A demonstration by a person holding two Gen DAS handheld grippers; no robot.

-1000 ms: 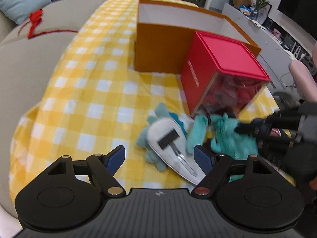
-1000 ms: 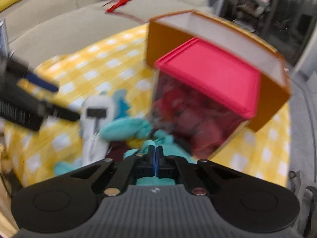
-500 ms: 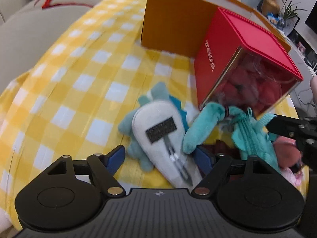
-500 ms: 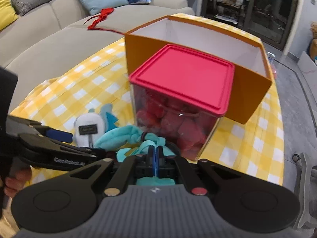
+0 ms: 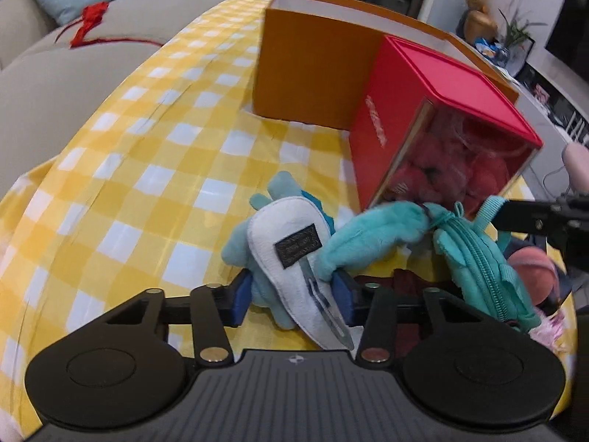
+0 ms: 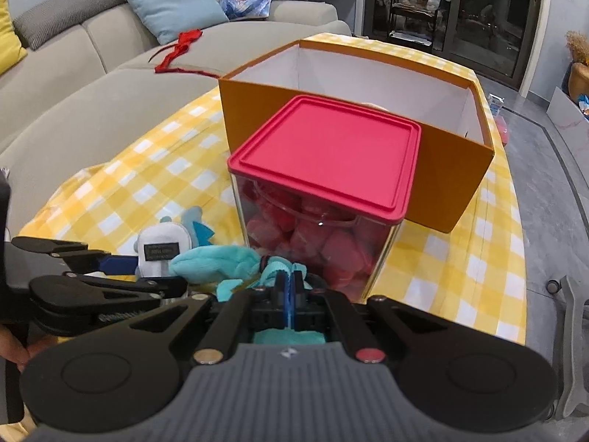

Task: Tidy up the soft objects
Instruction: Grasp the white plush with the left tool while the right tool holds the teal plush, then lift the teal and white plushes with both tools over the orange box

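A white and blue plush toy (image 5: 283,232) (image 6: 160,243) lies on the yellow checked cloth (image 5: 147,169). My left gripper (image 5: 292,293) (image 6: 147,276) is over it, its jaws closing, and both blue pads touch the toy's sides. Beside it lies a teal mini backpack (image 5: 475,258) with a fuzzy teal piece (image 5: 368,235) (image 6: 213,261) tied on. My right gripper (image 6: 289,291) (image 5: 500,213) is shut on the backpack's teal strap. Behind stand a clear tub with a red lid (image 6: 324,154) (image 5: 441,84), full of red soft things, and an open orange box (image 6: 441,169) (image 5: 309,73).
A pink soft ball (image 5: 530,265) and a dark maroon cloth (image 5: 405,280) lie near the cloth's front right edge. A grey sofa (image 6: 73,103) with cushions and a red ribbon (image 6: 180,48) runs along the left. A person's hand (image 6: 14,346) grips the left tool.
My left gripper has come down over the white and blue plush and its jaws have narrowed from wide open onto the toy. The right gripper has stayed shut on the teal strap.
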